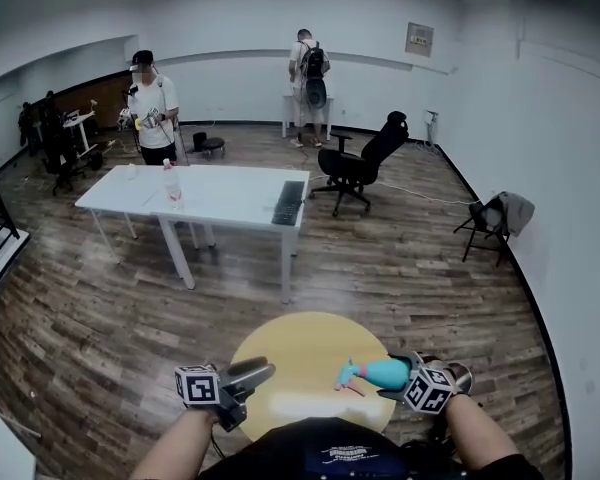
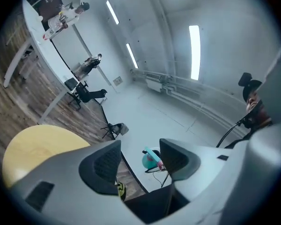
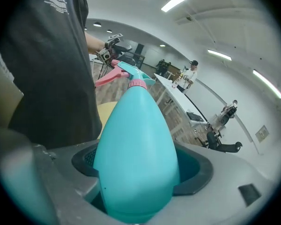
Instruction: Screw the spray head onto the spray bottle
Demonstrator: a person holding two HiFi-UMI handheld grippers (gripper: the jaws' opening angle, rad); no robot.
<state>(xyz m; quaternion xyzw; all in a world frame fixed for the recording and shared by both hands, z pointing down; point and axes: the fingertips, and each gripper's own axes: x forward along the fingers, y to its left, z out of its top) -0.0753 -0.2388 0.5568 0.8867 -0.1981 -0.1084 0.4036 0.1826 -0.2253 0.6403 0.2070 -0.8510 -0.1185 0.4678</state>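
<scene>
Teal plastic spray bottle (image 3: 136,144), egg-shaped body, clamped at its wide base between the jaws of the right gripper (image 3: 136,172); both pads press on its sides. In the head view the bottle (image 1: 380,372) lies nearly level over the right edge of the yellow round table (image 1: 300,353); whether it touches the top cannot be told.

Spray head (image 3: 131,76): teal nozzle, pink collar and pink trigger, seated on the bottle's neck and pointing toward the left gripper (image 1: 258,372). How far it is screwed down cannot be told.

Left gripper (image 2: 138,161): jaws apart, nothing between them. It sits over the left edge of the round table, well apart from the spray head (image 1: 348,376), and the bottle shows only in the distance through its gap.

Right gripper (image 1: 398,376): marker cube just beside the bottle's base, above the person's right forearm.

Dark shirt (image 1: 325,453) of the person holding the grippers, at the near edge.

Wood floor (image 1: 100,318), brown planks.

Long white table (image 1: 220,193), bearing a clear bottle (image 1: 172,183) and a dark flat object (image 1: 288,203) at its right end.

Black office chair (image 1: 360,163), just right of the white table.

Folding chair (image 1: 495,223) with a grey garment, by the right wall.

Person in a white shirt (image 1: 152,108), behind the white table.

Person with a backpack (image 1: 308,73), at the far wall.
</scene>
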